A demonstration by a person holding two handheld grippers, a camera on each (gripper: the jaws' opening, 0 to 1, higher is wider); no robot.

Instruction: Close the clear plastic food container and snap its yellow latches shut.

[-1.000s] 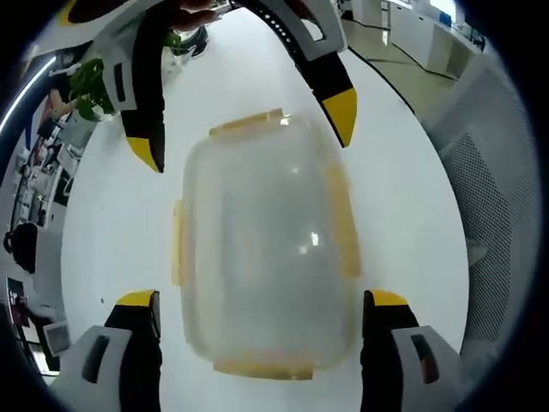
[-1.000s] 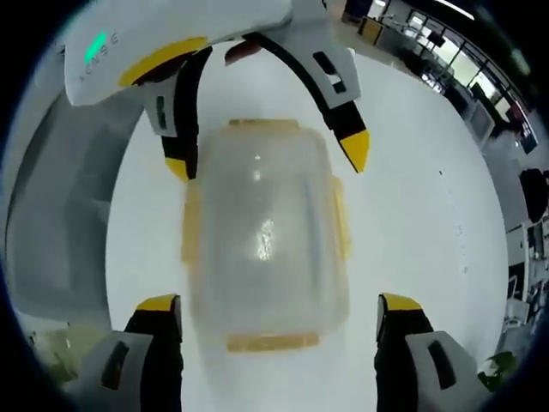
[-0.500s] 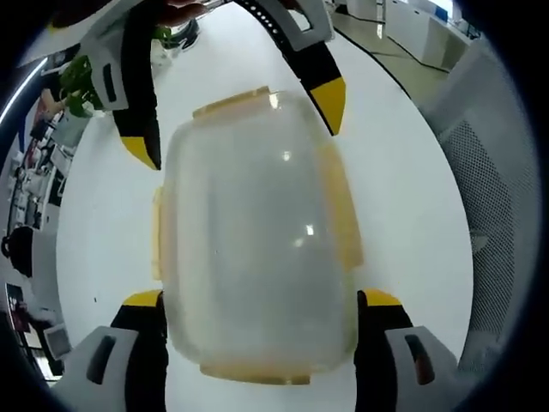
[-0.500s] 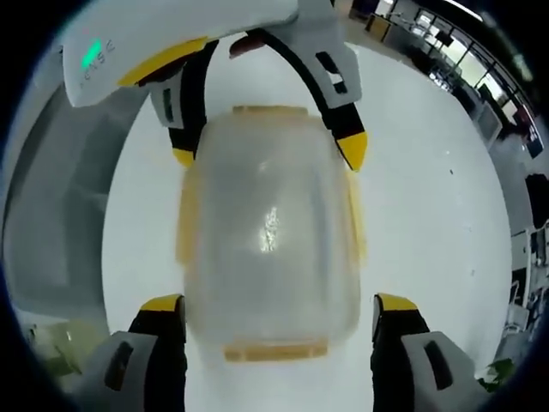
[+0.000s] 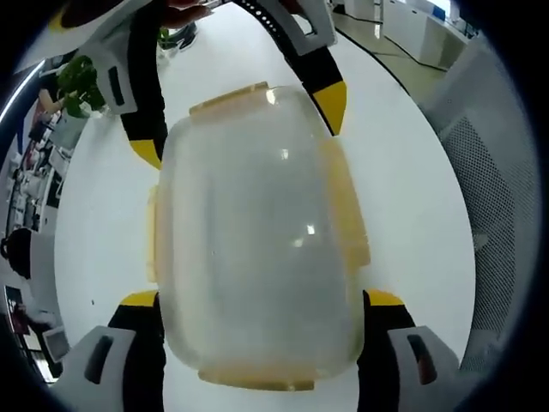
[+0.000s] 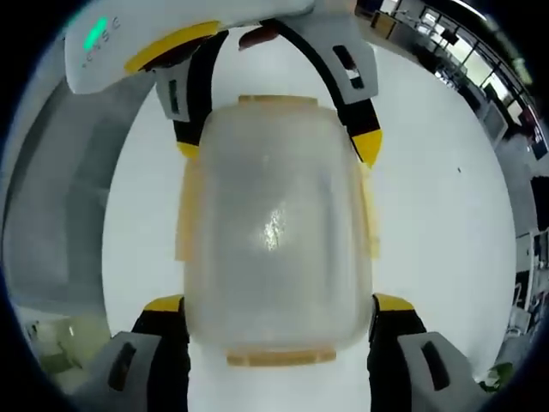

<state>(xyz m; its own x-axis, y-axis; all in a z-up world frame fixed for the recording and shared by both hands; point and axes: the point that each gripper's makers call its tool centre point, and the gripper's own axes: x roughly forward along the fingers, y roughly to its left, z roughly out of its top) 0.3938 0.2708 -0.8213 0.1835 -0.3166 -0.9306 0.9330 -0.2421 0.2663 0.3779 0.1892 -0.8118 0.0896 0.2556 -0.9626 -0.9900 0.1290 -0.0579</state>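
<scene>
Clear plastic, the food container (image 5: 257,240) was seen lying on the white table (image 5: 412,197) between the two tools, its lid already seated and its yellow latches (image 5: 346,215) splayed outward, so the step was judged best done by pressing each flap squarely down over the rim, one side at a time, with the box steadied from the opposite end. The left gripper (image 5: 262,343) was held wide apart, its jaws flanking the near end, contact not discernible. The right gripper (image 6: 279,343) was likewise spread astride the other end, nothing being clamped.
</scene>
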